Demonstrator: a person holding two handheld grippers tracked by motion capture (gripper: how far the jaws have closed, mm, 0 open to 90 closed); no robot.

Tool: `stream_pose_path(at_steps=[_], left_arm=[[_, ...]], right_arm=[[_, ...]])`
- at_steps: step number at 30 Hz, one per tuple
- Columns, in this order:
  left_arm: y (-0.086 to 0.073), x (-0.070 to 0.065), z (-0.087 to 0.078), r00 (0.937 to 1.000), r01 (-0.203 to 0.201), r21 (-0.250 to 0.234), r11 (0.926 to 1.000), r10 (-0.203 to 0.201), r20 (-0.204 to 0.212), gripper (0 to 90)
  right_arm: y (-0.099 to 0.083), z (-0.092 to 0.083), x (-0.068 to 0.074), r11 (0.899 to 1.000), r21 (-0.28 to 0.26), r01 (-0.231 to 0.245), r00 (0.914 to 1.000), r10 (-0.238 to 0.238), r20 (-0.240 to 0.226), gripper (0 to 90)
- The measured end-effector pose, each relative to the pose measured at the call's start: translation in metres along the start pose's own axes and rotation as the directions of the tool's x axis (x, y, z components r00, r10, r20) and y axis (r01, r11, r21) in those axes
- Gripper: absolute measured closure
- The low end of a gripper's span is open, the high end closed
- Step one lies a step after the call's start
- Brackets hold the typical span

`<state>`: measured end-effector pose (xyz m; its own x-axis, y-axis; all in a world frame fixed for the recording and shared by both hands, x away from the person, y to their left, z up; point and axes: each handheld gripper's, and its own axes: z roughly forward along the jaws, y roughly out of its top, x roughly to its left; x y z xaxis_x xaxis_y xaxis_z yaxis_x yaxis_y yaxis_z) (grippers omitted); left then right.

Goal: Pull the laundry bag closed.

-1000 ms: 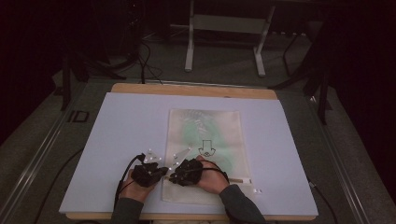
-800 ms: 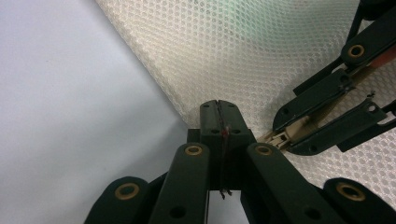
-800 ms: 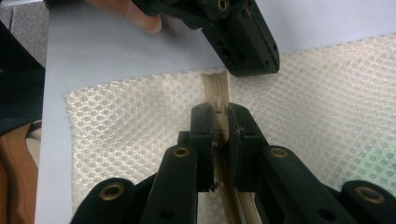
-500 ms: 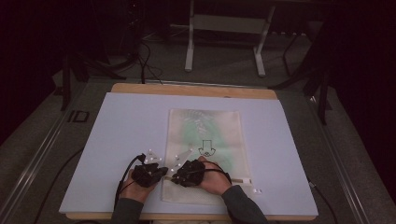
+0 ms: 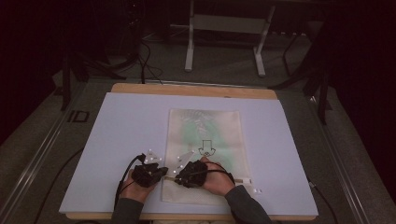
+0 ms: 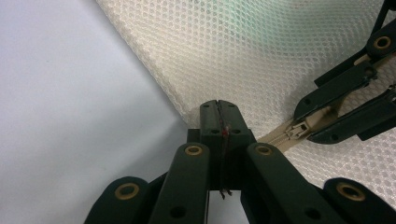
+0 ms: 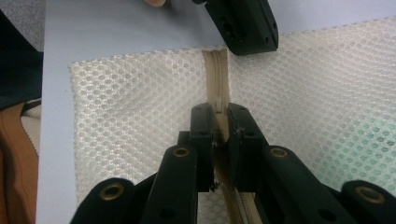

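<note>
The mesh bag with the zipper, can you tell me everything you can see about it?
The mesh bag is a flat, cream-white rectangle of honeycomb netting lying on the pale sheet covering the table. Something green shows faintly through it, and a dark arrow is printed on it. A tan zipper runs across its near end. The left gripper pinches the bag's edge by the zipper's end, while the right gripper is closed on the zipper slider.

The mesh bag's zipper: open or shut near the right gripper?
Cannot tell: the zipper looks shut beyond the right gripper; behind it is unclear.
</note>
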<state>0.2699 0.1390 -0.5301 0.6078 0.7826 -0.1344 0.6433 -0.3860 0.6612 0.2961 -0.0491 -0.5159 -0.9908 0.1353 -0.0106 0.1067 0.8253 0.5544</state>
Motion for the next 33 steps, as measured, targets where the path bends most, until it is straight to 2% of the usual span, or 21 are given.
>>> stream_pose_path(at_steps=[33], left_arm=[[0.0,-0.001,0.0,1.0,-0.006,0.003,1.0,0.006,-0.003,89.6]], right_arm=[[-0.012,-0.012,0.002,1.0,0.023,0.011,0.9998,-0.011,0.017,82.2]])
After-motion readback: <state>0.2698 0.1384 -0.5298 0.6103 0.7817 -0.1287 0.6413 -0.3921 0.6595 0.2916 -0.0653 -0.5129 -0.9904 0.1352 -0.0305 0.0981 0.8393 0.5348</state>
